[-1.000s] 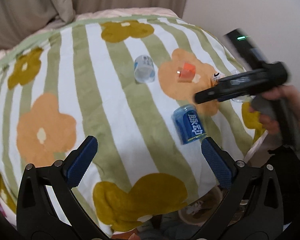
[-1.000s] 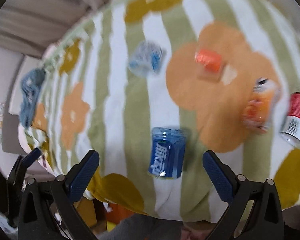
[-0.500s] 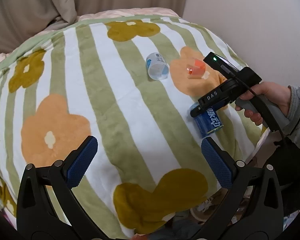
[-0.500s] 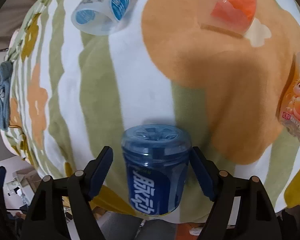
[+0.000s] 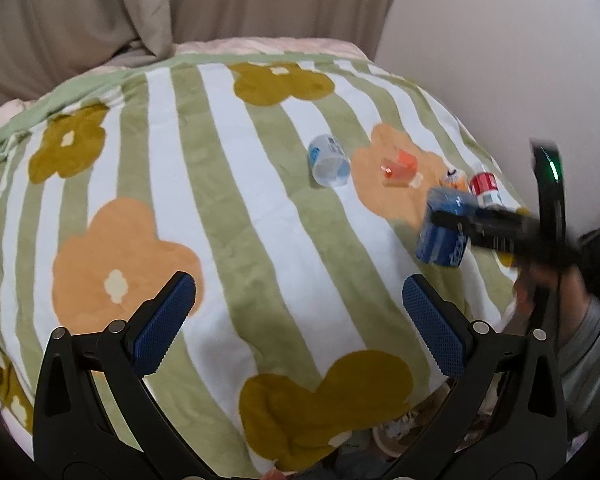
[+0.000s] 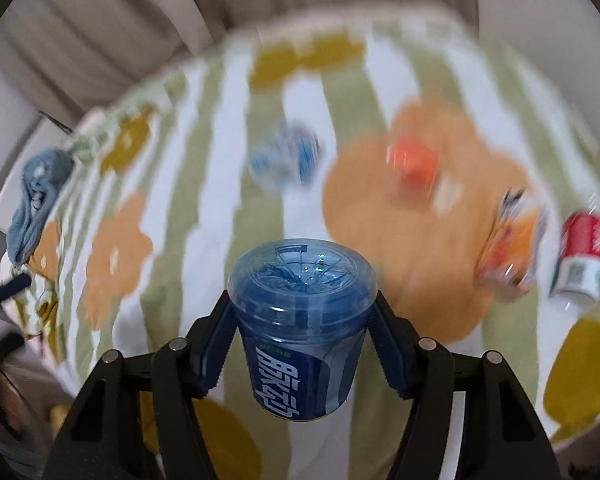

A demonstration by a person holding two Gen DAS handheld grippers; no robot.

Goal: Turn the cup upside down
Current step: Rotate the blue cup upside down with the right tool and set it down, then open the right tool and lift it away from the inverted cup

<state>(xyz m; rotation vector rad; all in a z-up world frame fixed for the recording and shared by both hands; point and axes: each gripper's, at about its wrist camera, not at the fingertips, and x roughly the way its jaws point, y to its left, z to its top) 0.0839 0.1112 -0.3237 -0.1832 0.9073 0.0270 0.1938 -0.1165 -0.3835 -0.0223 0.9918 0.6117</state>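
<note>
The blue plastic cup with white lettering sits between the pads of my right gripper, which is shut on it and holds it off the blanket, its closed ribbed end facing away from the camera. In the left wrist view the same cup hangs at the right in the blurred right gripper. My left gripper is open and empty over the near part of the striped flower blanket.
On the blanket lie a light blue and white cup on its side, an orange cup, an orange-labelled can and a red and white can. Curtains hang behind. A wall stands at the right.
My right gripper closed on the blue cup and lifted it off the blanket, swinging upward; the background is now motion-blurred. My left gripper stayed open and shifted only slightly.
</note>
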